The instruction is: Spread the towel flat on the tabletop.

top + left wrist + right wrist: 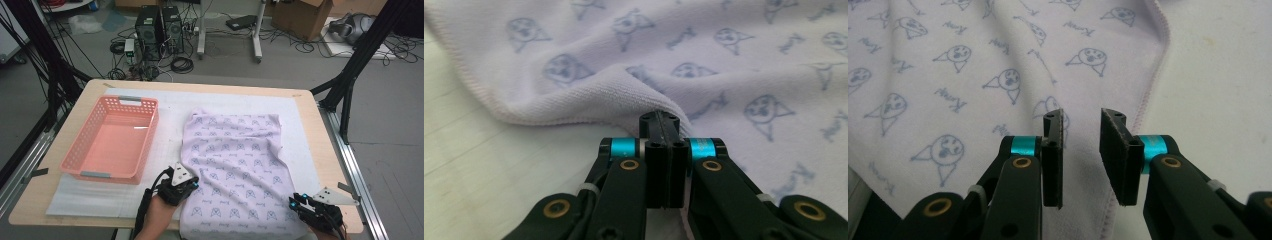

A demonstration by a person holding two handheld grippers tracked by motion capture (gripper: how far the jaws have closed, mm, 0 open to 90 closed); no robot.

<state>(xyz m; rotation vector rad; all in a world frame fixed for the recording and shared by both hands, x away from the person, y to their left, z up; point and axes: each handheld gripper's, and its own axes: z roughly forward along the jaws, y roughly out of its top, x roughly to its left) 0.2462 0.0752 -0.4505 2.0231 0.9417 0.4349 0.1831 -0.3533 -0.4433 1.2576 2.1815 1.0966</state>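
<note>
The towel (235,165) lies spread at frame centre on the surface (50,200). Your left hand-held gripper (664,122) is clenched on its edge; your right hand-held gripper (1082,125) stands released over the other edge. Folding not begun.

One lilac printed towel (232,165), one pink plastic basket (111,140), one white mat (170,107) over one wooden table (310,107), two handheld grippers — left gripper (192,186), right gripper (291,202) — and two black computer towers (159,30) on the floor behind.
</note>
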